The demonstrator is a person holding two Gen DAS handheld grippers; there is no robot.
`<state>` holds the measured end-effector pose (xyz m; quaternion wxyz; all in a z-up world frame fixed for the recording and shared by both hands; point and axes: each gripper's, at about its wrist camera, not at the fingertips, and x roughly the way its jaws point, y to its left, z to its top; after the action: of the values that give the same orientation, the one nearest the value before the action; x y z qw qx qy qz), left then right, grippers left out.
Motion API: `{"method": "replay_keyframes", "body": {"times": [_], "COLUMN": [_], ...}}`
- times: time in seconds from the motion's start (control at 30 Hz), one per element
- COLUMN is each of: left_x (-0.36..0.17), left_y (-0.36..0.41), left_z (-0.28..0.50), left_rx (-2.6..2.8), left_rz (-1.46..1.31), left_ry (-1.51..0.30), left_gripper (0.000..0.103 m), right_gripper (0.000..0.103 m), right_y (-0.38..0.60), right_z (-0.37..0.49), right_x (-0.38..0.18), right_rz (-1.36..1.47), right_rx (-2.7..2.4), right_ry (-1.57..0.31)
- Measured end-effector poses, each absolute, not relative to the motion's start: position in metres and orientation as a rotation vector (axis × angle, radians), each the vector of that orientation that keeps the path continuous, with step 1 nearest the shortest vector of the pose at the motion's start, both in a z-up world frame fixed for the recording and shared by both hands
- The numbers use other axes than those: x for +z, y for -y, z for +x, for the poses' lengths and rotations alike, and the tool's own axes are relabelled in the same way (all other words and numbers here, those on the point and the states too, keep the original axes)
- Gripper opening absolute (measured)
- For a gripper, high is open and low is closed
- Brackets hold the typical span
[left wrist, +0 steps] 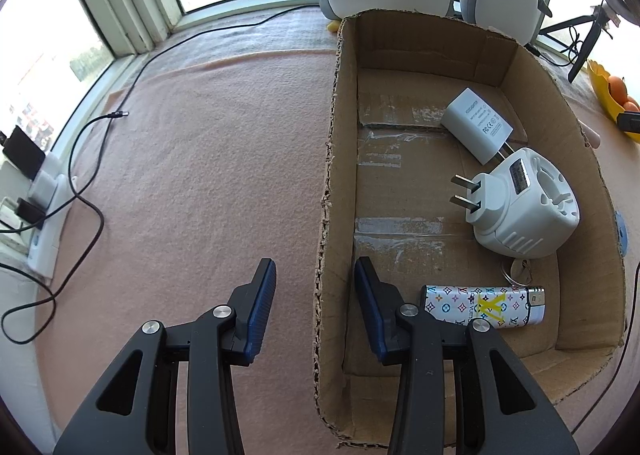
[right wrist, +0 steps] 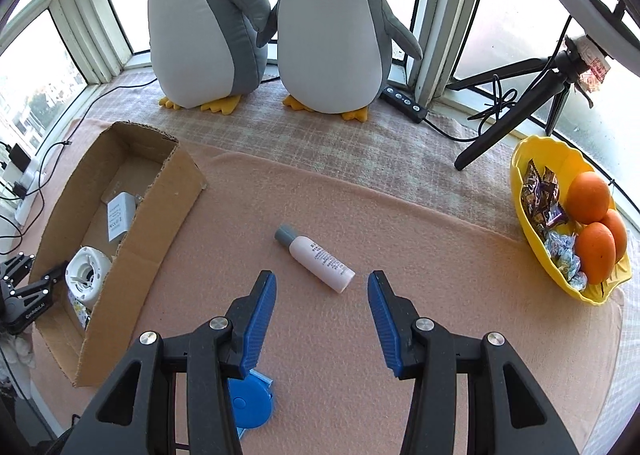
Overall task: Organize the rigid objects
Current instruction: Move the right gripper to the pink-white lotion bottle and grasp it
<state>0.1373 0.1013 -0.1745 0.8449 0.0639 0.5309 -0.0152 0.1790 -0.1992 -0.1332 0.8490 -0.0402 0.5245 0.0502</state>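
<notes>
The right gripper [right wrist: 322,305] is spread wide and empty above the small bottle [right wrist: 316,258]. The round bottle could roll away if one pad bumps it first.

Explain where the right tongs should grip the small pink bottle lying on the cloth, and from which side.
Grip the pink bottle across its round body, midway along, coming from above. It lies flat and diagonal, grey cap away, so turn the right tongs to straddle it crosswise.

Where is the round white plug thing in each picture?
Left wrist view: the round white plastic plug adapter lies on the floor of the brown cardboard box, right of centre, two prongs pointing left.
Right wrist view: the same adapter sits low on the left, half hidden behind the box's near wall.
Shared landmark: the flat white rectangular charger, just beyond it in the box.
</notes>
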Motion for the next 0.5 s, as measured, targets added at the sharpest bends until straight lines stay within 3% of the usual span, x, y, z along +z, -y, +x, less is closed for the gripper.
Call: {"method": "replay_keyframes", "body": {"times": [0.5], "left_x": [-0.174], "left_y": [-0.100], "left_z": [0.138], "left_rx": [-0.022], "left_rz": [0.141], "left_ry": [-1.127], "left_gripper": [0.040], "right_gripper": [0.044], "right_y": [0.192], "right_z": [0.207], "right_x": [-0.174], "right_rz": [-0.182], "right_rx": [0.128], "right_ry": [-1.172]}}
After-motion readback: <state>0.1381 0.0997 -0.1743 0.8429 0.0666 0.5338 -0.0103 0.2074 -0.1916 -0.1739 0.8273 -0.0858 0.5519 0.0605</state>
